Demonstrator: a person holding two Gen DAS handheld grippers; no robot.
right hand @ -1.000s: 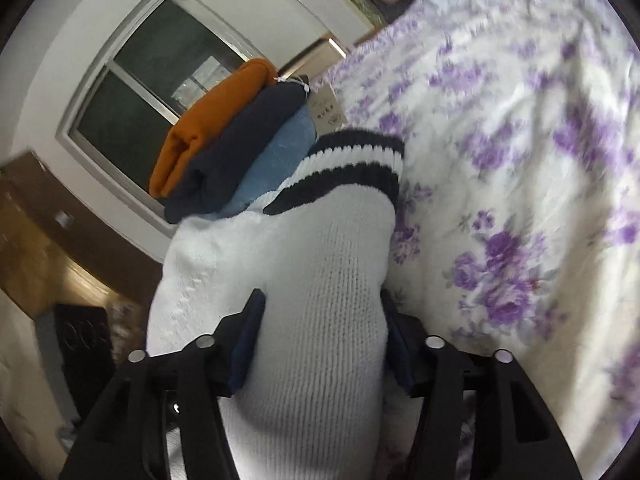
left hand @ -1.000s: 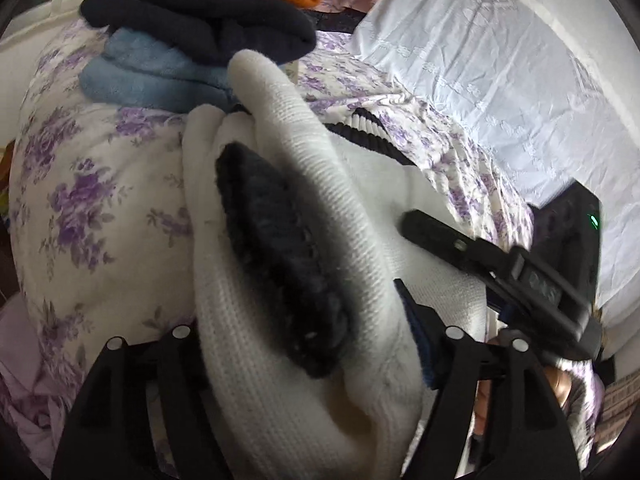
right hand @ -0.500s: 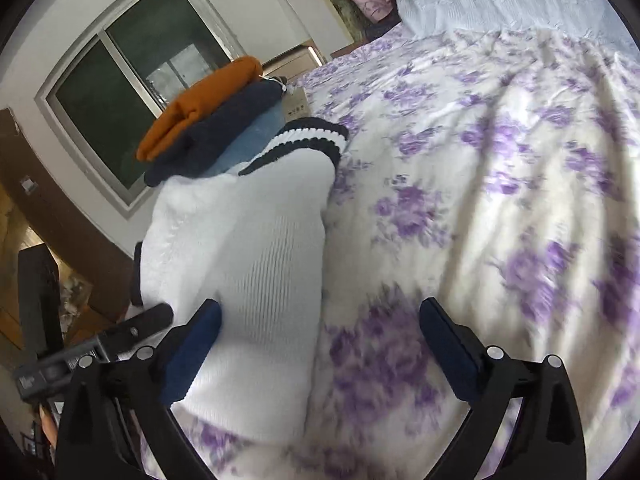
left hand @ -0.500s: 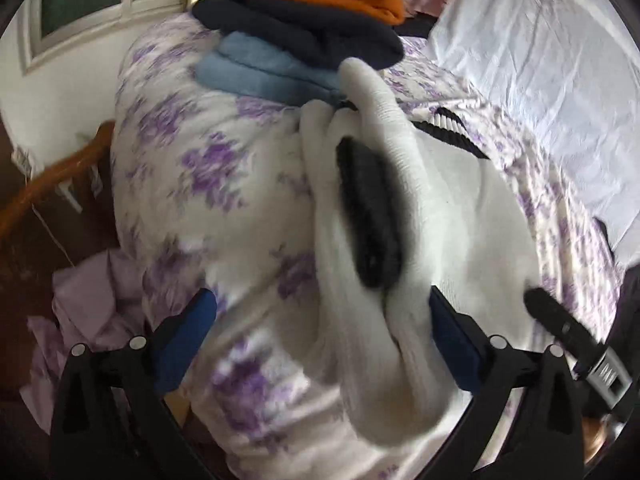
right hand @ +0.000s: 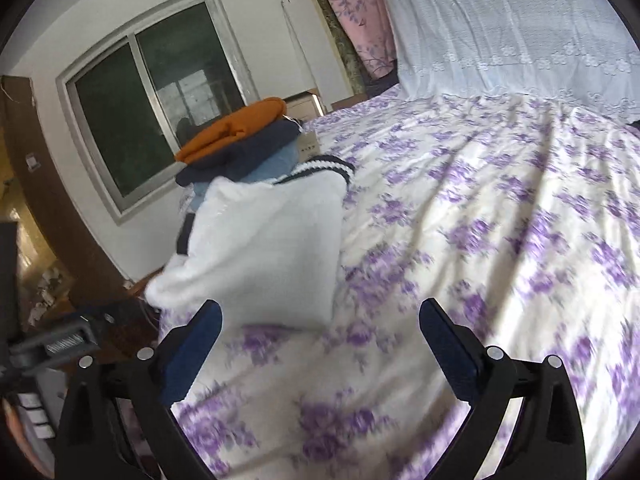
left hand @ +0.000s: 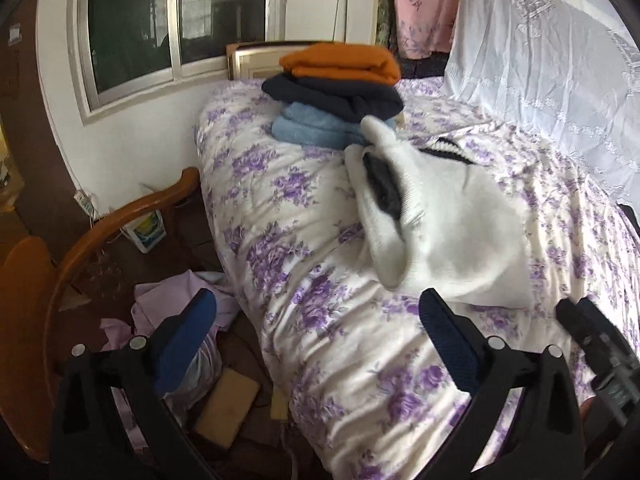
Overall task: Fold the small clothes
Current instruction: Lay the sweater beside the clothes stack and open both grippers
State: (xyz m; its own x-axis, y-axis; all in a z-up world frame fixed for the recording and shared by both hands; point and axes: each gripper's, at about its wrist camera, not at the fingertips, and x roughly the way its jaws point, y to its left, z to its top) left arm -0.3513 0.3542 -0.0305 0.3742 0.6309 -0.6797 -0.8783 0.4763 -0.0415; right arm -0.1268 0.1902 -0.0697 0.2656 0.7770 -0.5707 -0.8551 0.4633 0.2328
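A folded white knit sweater point(left hand: 448, 224) with dark stripes at its hem lies on the floral bedspread point(left hand: 320, 320), just in front of a stack of folded clothes point(left hand: 340, 92): orange on top, navy in the middle, light blue at the bottom. My left gripper point(left hand: 316, 324) stands open near the bed's edge, a short way back from the sweater, nothing between its fingers. In the right wrist view the same white sweater point(right hand: 264, 248) lies ahead and to the left of my right gripper point(right hand: 320, 332), which is open and empty. The stack of folded clothes point(right hand: 236, 140) sits behind the sweater.
A white lace cover point(left hand: 552, 64) drapes the far side of the bed. A wooden chair point(left hand: 100, 248), lilac cloth point(left hand: 168, 312) and small boxes lie on the floor left of the bed. A window point(right hand: 160, 128) is in the wall behind. The other gripper point(left hand: 600, 352) shows at lower right.
Both grippers have let go of the white sweater, opened wide and drawn back from it. The sweater now rests folded on the bed in front of the stack.
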